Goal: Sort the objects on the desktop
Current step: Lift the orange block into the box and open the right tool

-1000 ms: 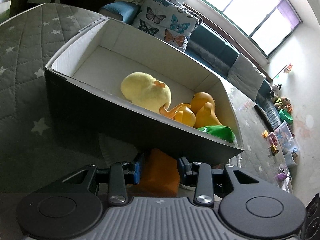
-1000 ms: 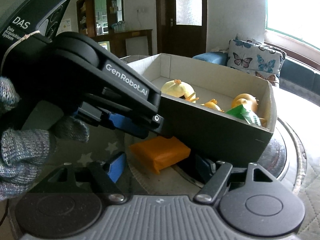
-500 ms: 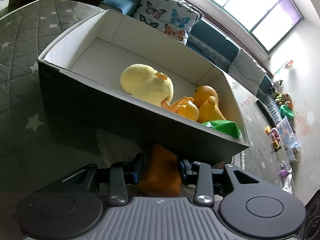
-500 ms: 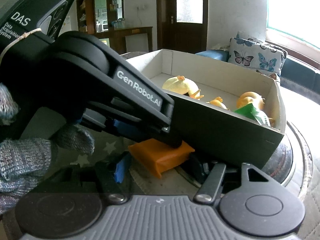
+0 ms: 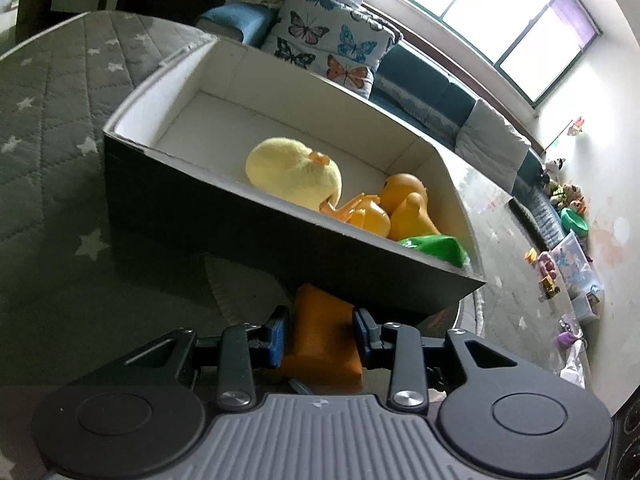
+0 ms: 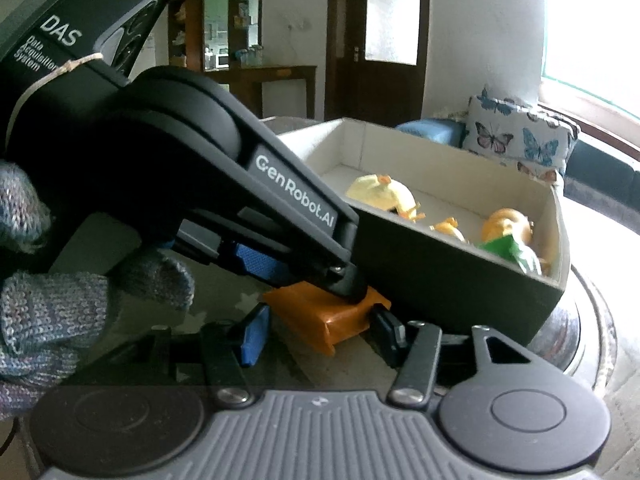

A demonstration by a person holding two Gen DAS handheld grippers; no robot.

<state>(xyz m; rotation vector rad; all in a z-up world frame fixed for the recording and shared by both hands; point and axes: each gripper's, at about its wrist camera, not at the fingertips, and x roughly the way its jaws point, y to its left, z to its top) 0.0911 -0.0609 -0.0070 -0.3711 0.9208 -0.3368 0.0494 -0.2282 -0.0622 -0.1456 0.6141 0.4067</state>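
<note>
An orange block (image 5: 320,334) sits between the fingers of my left gripper (image 5: 320,332), which is shut on it just in front of the dark box (image 5: 240,224). In the right wrist view the same orange block (image 6: 320,316) lies low before the box (image 6: 440,272), with the left gripper (image 6: 336,280) over it. My right gripper (image 6: 320,334) is open, its blue pads on either side of the block. The box holds a yellow plush chick (image 5: 294,172), orange plastic ducks (image 5: 404,208) and a green item (image 5: 436,246).
The box rests on a grey star-patterned quilted mat (image 5: 52,120) over a round glass table (image 6: 580,344). A butterfly cushion (image 5: 328,48) and sofa lie behind. Toys (image 5: 560,264) are scattered on the floor at right.
The left gripper has shifted with the orange block in its fingers, staying close against the box front. The right gripper has come nearer, its open pads now flanking the block.
</note>
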